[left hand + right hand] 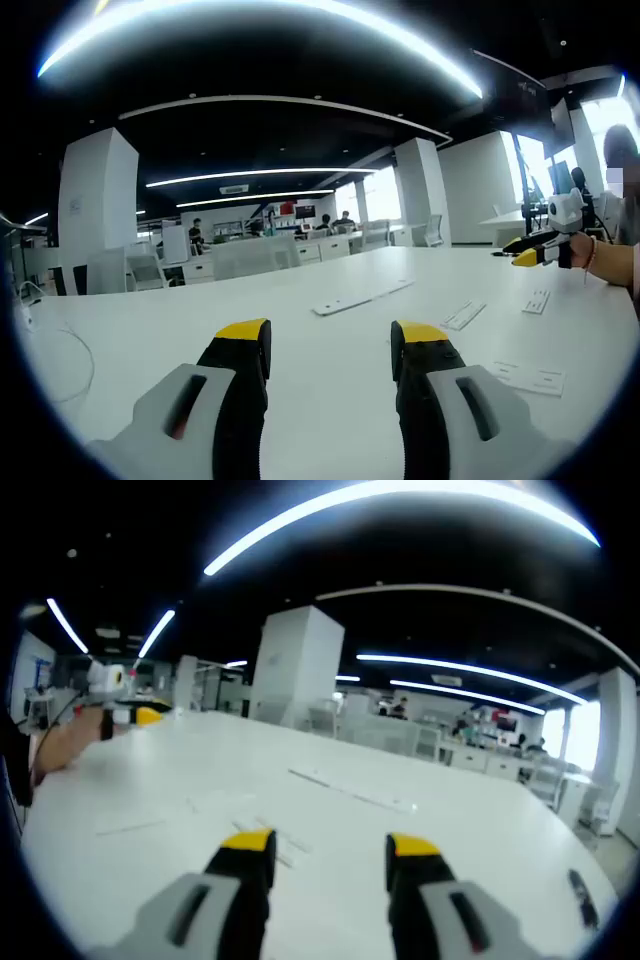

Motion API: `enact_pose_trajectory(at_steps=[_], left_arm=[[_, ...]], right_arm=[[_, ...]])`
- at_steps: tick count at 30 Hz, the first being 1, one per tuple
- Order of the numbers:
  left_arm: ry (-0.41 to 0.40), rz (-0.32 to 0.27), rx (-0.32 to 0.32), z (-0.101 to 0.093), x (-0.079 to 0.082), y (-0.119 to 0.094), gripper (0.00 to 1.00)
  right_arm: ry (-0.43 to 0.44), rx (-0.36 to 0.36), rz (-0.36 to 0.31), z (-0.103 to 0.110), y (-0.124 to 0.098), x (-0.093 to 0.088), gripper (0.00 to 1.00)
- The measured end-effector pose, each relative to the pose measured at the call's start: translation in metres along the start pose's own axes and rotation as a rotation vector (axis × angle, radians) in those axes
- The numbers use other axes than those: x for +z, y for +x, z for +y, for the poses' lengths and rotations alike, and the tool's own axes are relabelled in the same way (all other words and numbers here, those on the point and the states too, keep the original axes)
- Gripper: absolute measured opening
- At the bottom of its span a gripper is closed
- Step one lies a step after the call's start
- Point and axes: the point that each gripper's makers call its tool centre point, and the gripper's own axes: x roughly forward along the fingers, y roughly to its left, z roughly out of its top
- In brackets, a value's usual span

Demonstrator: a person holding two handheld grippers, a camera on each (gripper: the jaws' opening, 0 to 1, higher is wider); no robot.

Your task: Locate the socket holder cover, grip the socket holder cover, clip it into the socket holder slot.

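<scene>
Left gripper: my jaws apart, empty, above table.
Right gripper: also apart, empty.
Socket holder covers: flat white strips mid-table, well ahead.
Risk: thin, white-on-white; I may mis-aim and scrape.

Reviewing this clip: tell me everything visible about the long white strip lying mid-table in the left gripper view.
The long white strip is a thin, flat, pale plastic-looking bar lying on the white table, angled, its right end farther away. Nothing touches it; the left gripper, jaws apart, is short of it. Smaller white pieces lie to its right.
</scene>
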Motion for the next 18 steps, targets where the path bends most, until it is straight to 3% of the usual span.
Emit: enact_pose_trajectory(at_steps=[18], left_arm=[[0.000, 0.000, 0.002, 0.0019, 0.0010, 0.0006, 0.48]], right_arm=[[0.002, -0.002, 0.005, 0.0000, 0.0006, -0.0015, 0.45]])
